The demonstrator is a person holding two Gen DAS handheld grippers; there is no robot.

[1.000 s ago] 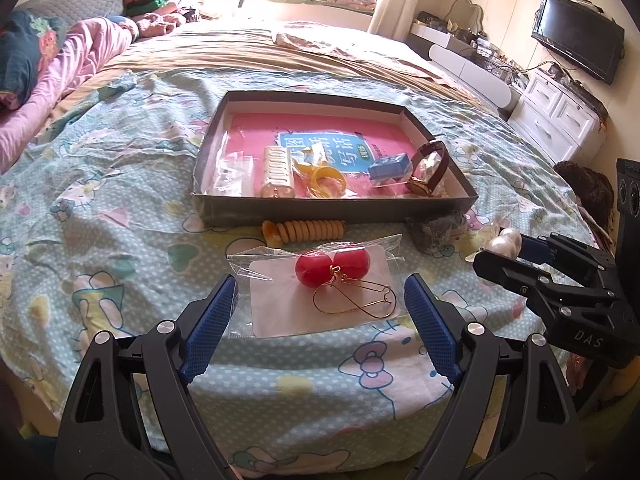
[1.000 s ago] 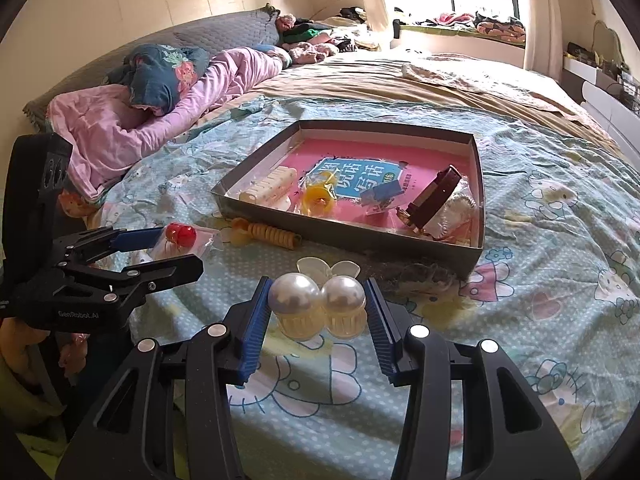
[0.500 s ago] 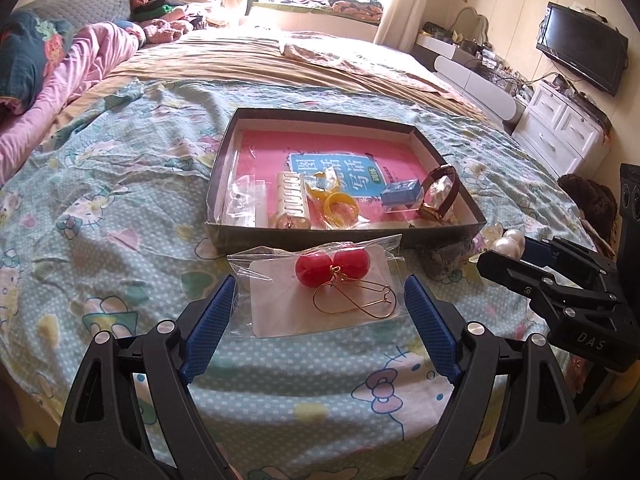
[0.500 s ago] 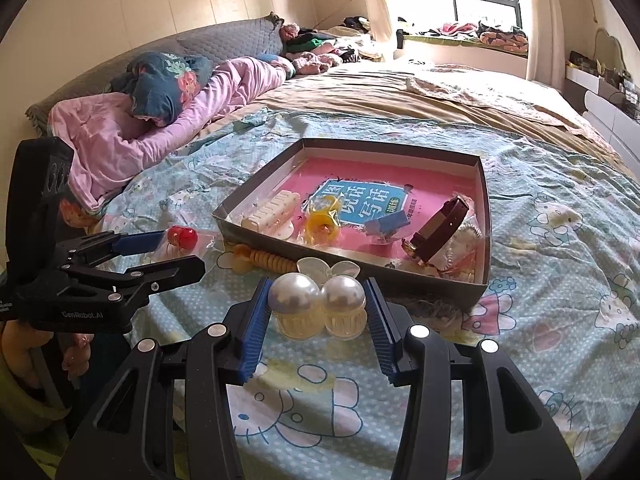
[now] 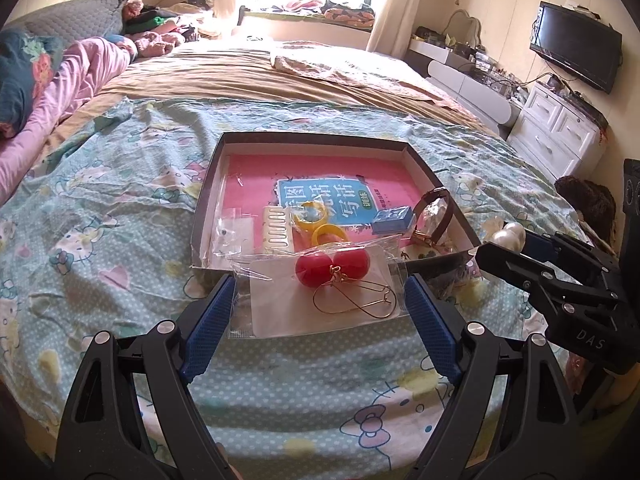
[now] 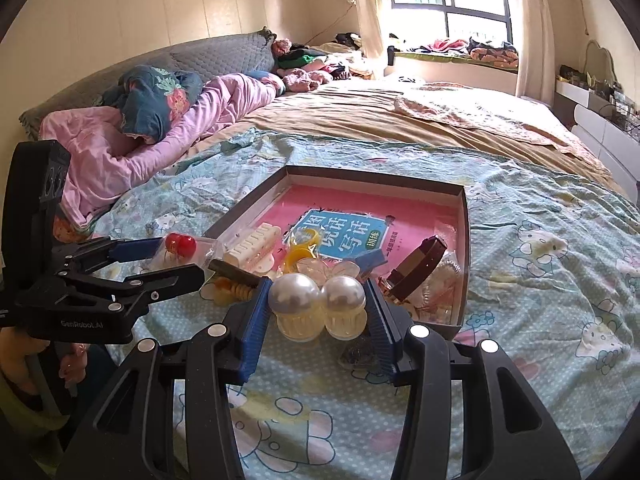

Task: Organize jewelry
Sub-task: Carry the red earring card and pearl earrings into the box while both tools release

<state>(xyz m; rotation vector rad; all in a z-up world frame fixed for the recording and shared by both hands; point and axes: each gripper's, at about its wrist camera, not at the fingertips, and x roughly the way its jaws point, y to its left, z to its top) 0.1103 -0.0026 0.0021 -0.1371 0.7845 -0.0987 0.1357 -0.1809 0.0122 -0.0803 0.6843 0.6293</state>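
My left gripper [image 5: 320, 308] is shut on a clear bag with red ball earrings [image 5: 332, 266] and gold hoops, held above the near edge of the dark tray [image 5: 320, 142]. My right gripper [image 6: 316, 312] is shut on a pearl hair clip [image 6: 318, 300], held just before the tray's near wall [image 6: 462, 280]. The tray has a pink book as its floor and holds a cream comb clip [image 5: 276, 230], yellow rings [image 5: 320, 222], a blue box [image 5: 394, 218] and a brown bracelet [image 5: 434, 216]. Each gripper shows in the other's view: the right one [image 5: 516, 240] and the left one [image 6: 176, 258].
The tray lies on a light-blue cartoon-print sheet [image 5: 100, 216] over a large bed. An orange spiral hair tie [image 6: 236, 290] lies on the sheet before the tray. Pink bedding [image 6: 160, 136] lies to the left, white drawers [image 5: 560, 128] and a television [image 5: 576, 52] to the right.
Both grippers have moved forward and up toward the tray with their items held. The earring bag now overlaps the tray's near edge; the pearl clip is nearer to the tray.
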